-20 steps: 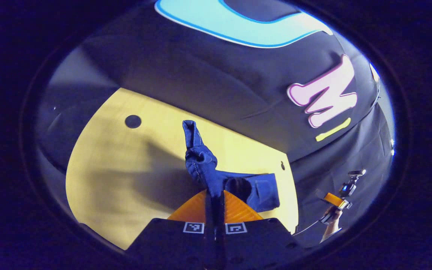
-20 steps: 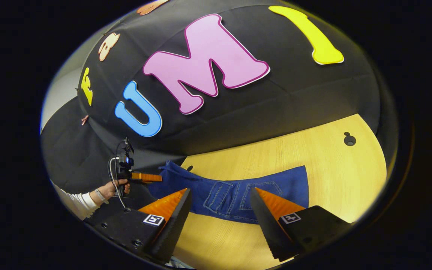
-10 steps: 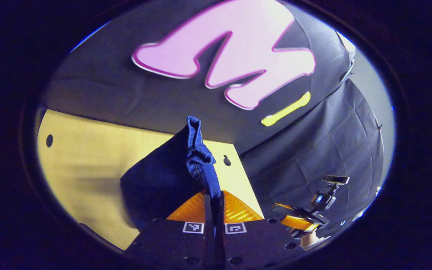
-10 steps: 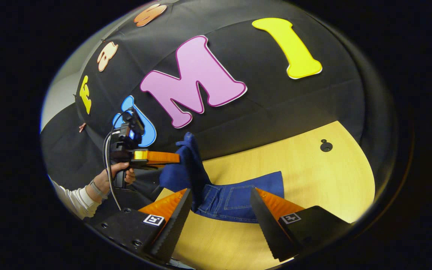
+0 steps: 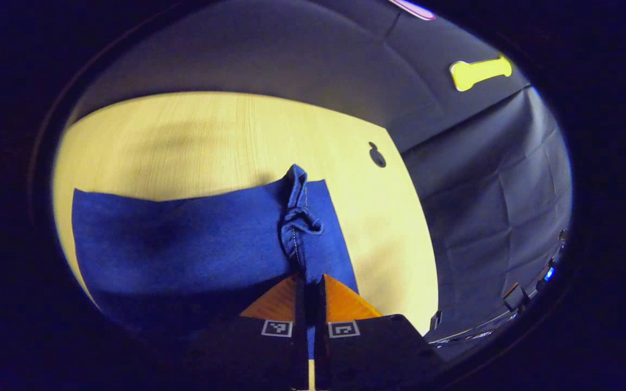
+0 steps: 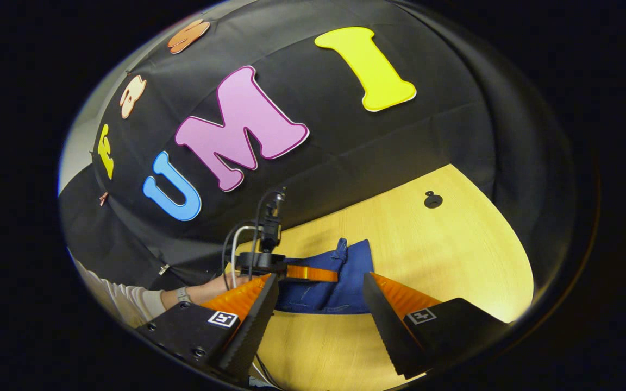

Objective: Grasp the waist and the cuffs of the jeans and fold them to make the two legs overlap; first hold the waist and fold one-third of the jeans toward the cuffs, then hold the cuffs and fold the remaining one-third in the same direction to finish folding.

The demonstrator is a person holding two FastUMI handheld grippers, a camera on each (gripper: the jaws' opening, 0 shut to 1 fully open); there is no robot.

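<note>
A pair of blue jeans (image 5: pixel 193 239) lies folded on a pale wooden table (image 5: pixel 226 130), spread flat toward the left in the left gripper view. The left gripper (image 5: pixel 310 282) has its two orange fingers pressed together on a bunched edge of the denim, which rises in a crumpled ridge just beyond the fingertips. In the right gripper view, the right gripper (image 6: pixel 318 304) hangs with its jaws spread wide apart and nothing between them, near the table's near edge. Beyond it, the jeans (image 6: pixel 340 277) sit on the table (image 6: pixel 443 255), with the left gripper (image 6: pixel 313 273) reaching in from the left, held by a hand (image 6: pixel 215 285) in a white sleeve (image 6: pixel 123 298).
</note>
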